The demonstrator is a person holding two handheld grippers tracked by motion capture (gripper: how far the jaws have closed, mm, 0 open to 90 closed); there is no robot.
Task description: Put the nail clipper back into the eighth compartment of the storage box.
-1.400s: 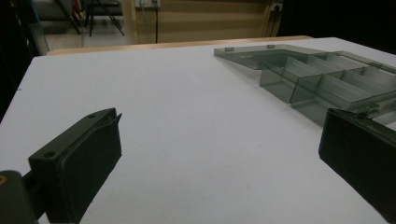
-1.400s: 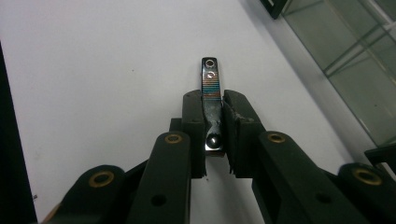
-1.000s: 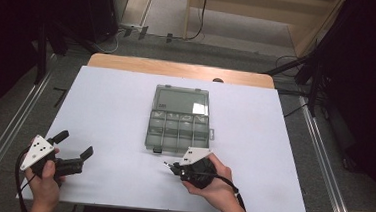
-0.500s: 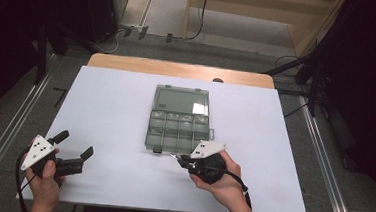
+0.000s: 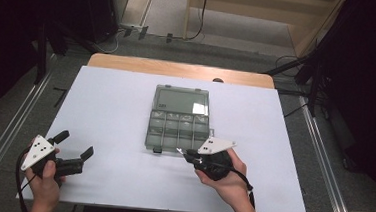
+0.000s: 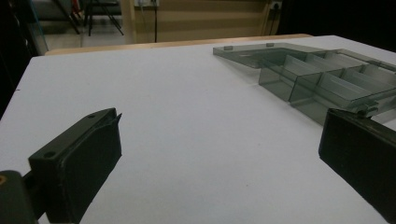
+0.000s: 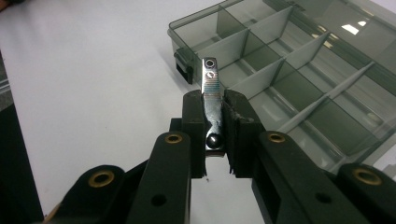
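Left gripper [image 5: 72, 154] and right gripper [image 5: 188, 156]: black two-jaw bodies, each topped by a grey triangular plate with dark dots and trailing a black cable. Brass-rimmed screw holes mark the right gripper's jaw arms. Bare hands, no sleeves.

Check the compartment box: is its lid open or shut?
Open. The box has its lid laid flat on the table behind the compartments, and the right gripper view looks straight down into uncovered dividers.

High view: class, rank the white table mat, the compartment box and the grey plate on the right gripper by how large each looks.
1. White table mat
2. Compartment box
3. Grey plate on the right gripper. It sits slightly nearer the camera, but the gaps are too wide for that to matter.
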